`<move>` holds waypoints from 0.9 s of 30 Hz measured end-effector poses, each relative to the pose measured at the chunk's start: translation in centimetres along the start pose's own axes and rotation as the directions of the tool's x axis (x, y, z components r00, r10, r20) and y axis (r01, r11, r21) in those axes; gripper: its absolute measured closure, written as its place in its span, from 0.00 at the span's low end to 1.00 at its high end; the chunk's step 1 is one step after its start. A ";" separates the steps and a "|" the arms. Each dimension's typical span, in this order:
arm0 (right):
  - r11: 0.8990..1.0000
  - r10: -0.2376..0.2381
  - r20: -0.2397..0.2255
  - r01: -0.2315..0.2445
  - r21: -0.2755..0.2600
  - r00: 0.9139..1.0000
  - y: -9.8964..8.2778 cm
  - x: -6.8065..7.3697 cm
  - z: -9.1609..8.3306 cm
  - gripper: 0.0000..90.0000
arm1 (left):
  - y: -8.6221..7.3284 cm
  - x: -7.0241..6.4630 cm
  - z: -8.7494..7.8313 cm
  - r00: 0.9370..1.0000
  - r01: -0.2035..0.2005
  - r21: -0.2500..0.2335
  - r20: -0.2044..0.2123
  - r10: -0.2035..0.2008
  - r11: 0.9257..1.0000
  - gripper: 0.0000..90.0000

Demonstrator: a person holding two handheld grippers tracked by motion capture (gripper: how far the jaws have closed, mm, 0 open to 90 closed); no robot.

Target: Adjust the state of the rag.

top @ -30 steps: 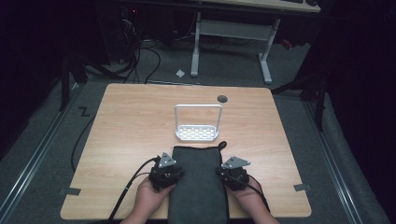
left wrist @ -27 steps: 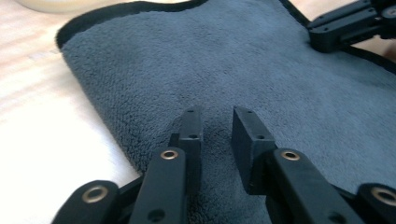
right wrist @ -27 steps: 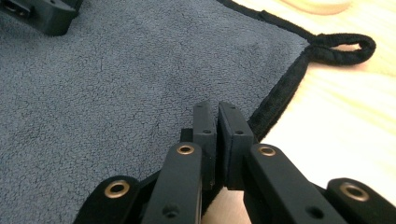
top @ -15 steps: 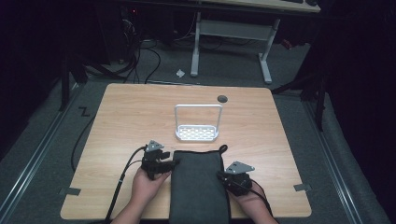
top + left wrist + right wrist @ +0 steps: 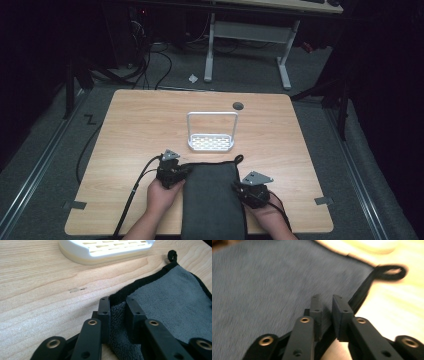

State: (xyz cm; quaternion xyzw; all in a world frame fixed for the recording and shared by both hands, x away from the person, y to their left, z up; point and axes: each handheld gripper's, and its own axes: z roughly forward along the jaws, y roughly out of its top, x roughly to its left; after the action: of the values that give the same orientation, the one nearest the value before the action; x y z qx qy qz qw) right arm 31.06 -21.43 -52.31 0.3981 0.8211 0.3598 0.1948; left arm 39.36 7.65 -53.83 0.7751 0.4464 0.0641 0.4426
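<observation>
The left claw [image 5: 117,305] has just been closing, and its jaws now stand narrowly apart, astride the near left corner of the grey towel [image 5: 170,302], with a fold of cloth between them. The right claw [image 5: 326,305] has just been opening; its jaws sit slightly parted over the towel's black-trimmed right edge, and whether they pinch it is unclear in the blurred picture. The towel [image 5: 212,200] lies folded on the tabletop [image 5: 135,125] between both hands. Just beyond it stands a white rack [image 5: 211,142], apart from the towel's hanging loop [image 5: 172,255].
</observation>
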 end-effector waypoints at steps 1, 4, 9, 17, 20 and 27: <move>1.000 0.013 0.015 -0.013 -0.013 1.000 0.3 -0.2 0.0 0.84 | 0.0 -0.1 0.0 1.000 -0.004 -0.004 -0.004 0.004 1.000 0.85; 0.998 0.057 0.047 -0.054 -0.045 0.997 1.6 -1.0 0.6 0.70 | -0.1 -0.1 0.0 1.000 -0.004 -0.005 -0.005 0.004 1.000 0.85; 0.993 0.110 0.061 -0.107 -0.038 0.992 3.7 -2.6 2.7 0.48 | -0.1 -0.1 0.0 1.000 -0.004 -0.006 -0.008 0.004 1.000 0.85; 0.992 0.119 0.070 -0.121 0.025 0.990 3.3 -3.2 5.1 0.43 | -0.1 -0.1 -0.1 1.000 -0.004 -0.006 -0.008 0.004 1.000 0.84; 0.991 0.132 0.049 -0.133 0.015 0.990 2.9 -3.2 4.9 0.47 | -0.1 -0.2 -0.1 1.000 -0.006 -0.006 -0.008 0.006 1.000 0.83; 0.993 0.122 0.018 -0.122 -0.001 0.992 2.5 -2.5 4.4 0.70 | -0.1 -0.2 -0.1 1.000 -0.006 -0.005 -0.005 0.006 1.000 0.82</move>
State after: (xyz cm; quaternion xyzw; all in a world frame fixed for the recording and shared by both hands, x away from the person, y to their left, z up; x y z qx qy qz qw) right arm 36.49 -20.43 -53.29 0.4507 0.7935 0.3673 0.1796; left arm 39.16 7.60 -53.83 0.7751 0.4450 0.0688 0.4432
